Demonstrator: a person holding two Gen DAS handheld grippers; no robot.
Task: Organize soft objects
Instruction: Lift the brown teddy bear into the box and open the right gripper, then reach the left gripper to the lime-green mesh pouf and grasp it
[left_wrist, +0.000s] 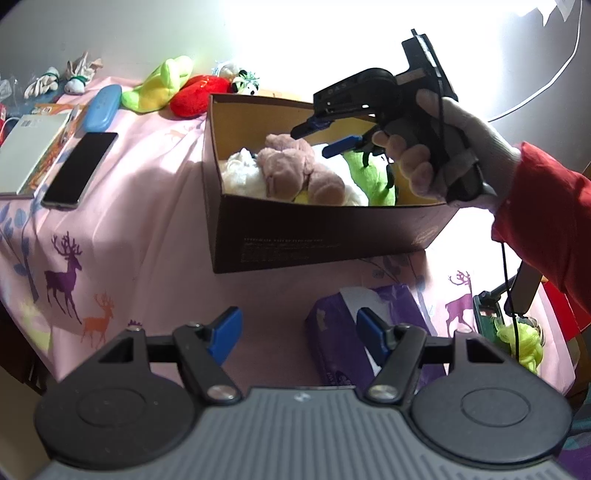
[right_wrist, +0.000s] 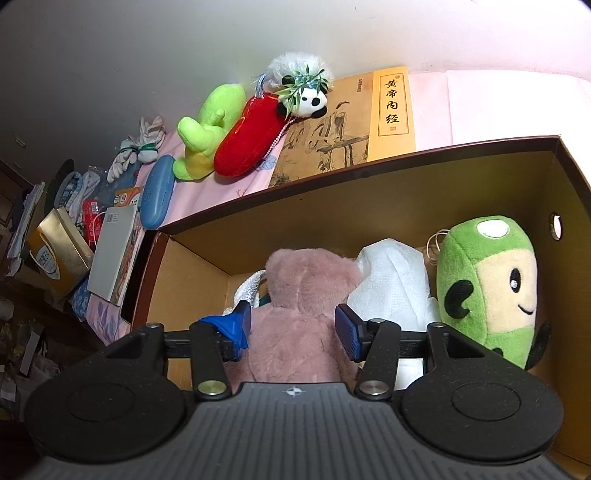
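Observation:
A brown cardboard box (left_wrist: 314, 236) (right_wrist: 369, 192) stands on the pink tablecloth. In it lie a pink plush bear (left_wrist: 295, 170) (right_wrist: 295, 295), a white soft cloth (left_wrist: 240, 173) (right_wrist: 391, 280) and a green smiling plush (left_wrist: 373, 177) (right_wrist: 487, 288). My right gripper (left_wrist: 312, 142) (right_wrist: 293, 328) hangs over the box with its jaws open. The pink bear sits between them, with a gap at the right pad. My left gripper (left_wrist: 298, 332) stands open near the table's front, with nothing held. Behind the box lie a lime plush (left_wrist: 162, 85) (right_wrist: 208, 129), a red plush (left_wrist: 199, 94) (right_wrist: 247, 140) and a small panda (left_wrist: 245, 83) (right_wrist: 306, 98).
A phone (left_wrist: 79, 168), a blue case (left_wrist: 101, 107) (right_wrist: 157, 192) and a grey book (left_wrist: 27, 147) lie left of the box. A purple tissue box (left_wrist: 351, 332) sits behind my left gripper's right finger. A yellow book (right_wrist: 369, 122) lies behind the box. A red sleeve (left_wrist: 535, 206) reaches in from the right.

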